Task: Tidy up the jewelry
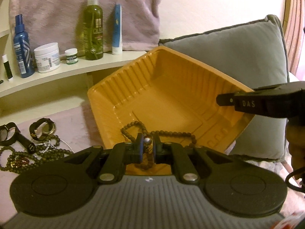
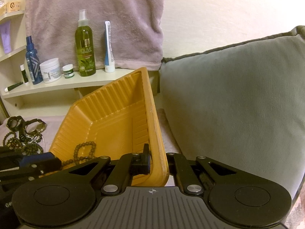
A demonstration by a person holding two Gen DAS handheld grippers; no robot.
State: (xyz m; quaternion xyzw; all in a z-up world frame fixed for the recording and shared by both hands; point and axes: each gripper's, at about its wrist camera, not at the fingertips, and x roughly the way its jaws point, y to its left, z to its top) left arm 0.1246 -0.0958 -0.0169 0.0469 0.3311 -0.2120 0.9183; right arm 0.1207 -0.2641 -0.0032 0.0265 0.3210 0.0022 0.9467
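A yellow plastic tray (image 1: 167, 87) is tilted on the pink bed cover. My right gripper (image 2: 158, 164) is shut on the tray's right rim (image 2: 156, 133) and holds it tipped; the gripper also shows in the left wrist view (image 1: 225, 100). My left gripper (image 1: 147, 145) is shut on a brown bead necklace (image 1: 133, 127) by its silver bead, over the tray's near edge. The necklace's loop lies inside the tray (image 2: 83, 150). A pile of watches and bead strings (image 1: 28, 143) lies left of the tray.
A grey cushion (image 2: 238, 99) stands right of the tray. A cream shelf (image 1: 57, 70) behind holds a green spray bottle (image 1: 93, 32), a blue bottle (image 1: 21, 47), a blue tube (image 1: 117, 30) and white jars (image 1: 47, 57). A pink towel (image 2: 95, 15) hangs above.
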